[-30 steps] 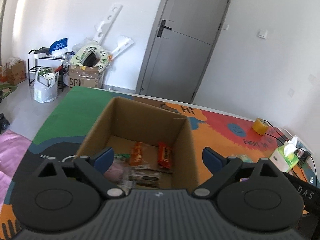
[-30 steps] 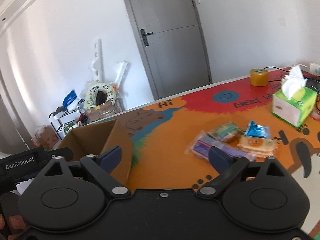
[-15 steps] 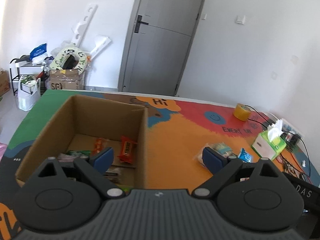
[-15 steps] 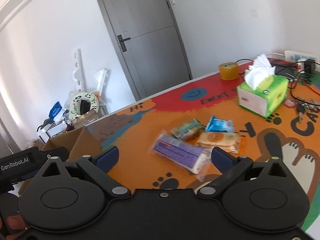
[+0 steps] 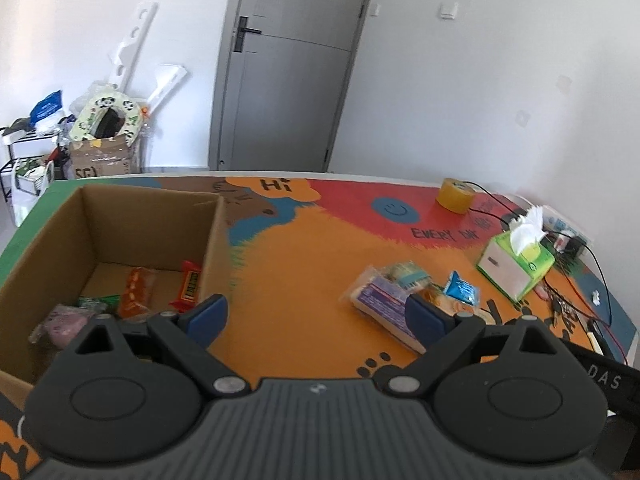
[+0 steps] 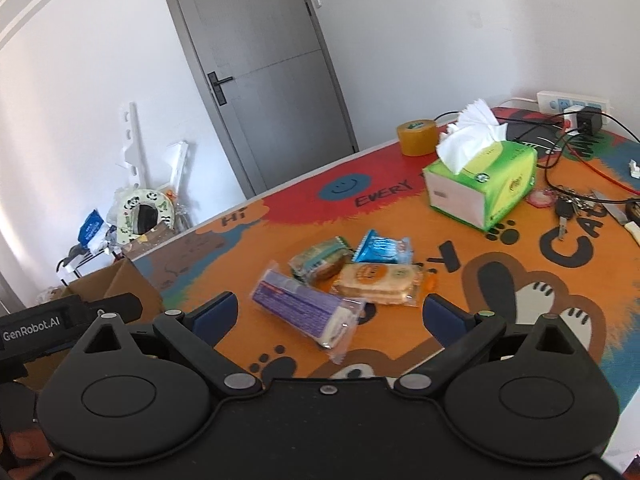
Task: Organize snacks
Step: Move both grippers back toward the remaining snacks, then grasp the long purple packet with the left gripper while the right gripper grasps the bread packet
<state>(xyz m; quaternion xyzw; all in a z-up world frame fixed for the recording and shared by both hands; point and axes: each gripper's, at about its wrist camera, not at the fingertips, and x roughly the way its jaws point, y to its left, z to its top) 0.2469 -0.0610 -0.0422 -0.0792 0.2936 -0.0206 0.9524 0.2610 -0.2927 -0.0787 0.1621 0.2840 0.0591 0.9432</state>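
Note:
A cardboard box (image 5: 212, 240) stands at the left of the table and holds several snacks, among them an orange pack (image 5: 136, 292) and a red bar (image 5: 188, 286). Loose snacks lie on the colourful mat: a purple pack (image 6: 300, 312), a green-blue pack (image 6: 320, 258), a blue pack (image 6: 382, 250) and an orange cracker pack (image 6: 376, 282). They also show in the left wrist view, the purple pack (image 5: 380, 304) among them. My left gripper (image 5: 316, 314) is open and empty beside the box. My right gripper (image 6: 330, 314) is open and empty just above the purple pack.
A green tissue box (image 6: 480, 188), a roll of tape (image 6: 418, 136), keys (image 6: 568, 208), cables and a power strip (image 6: 572, 102) lie at the table's right. The left gripper's body (image 6: 68, 320) shows at the left of the right wrist view. Clutter (image 5: 100, 140) stands by the wall and door.
Both grippers have swung right, away from the box and toward the loose snacks. The right gripper has come closer to the purple pack. Both stay open and empty.

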